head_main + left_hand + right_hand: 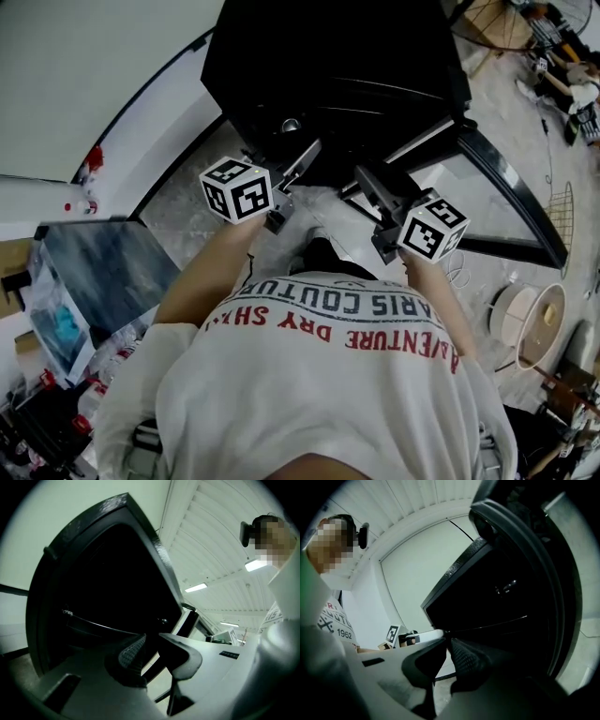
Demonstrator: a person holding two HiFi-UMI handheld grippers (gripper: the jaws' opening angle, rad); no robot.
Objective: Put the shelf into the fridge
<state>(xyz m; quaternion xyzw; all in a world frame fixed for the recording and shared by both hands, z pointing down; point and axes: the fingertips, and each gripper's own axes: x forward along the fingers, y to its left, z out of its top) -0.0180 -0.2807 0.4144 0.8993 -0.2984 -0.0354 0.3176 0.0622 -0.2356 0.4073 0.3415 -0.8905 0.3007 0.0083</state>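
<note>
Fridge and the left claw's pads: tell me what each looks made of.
Fridge: black, glossy shell, probably painted metal or plastic; light glints along its front edge. Left claw pads: dark, matte, probably rubber; one shows a fine grid tread.

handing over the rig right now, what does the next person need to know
Left claw: jaws apart at the shelf edge, no grip visible.
Right claw: closed on the shelf's thin edge.
Shelf: reaches into the dark fridge; the door stands open on the right.
Done: shelf brought into the opening.
Left: probably seat it (too dark to tell if it rests on supports), release, withdraw.
</note>
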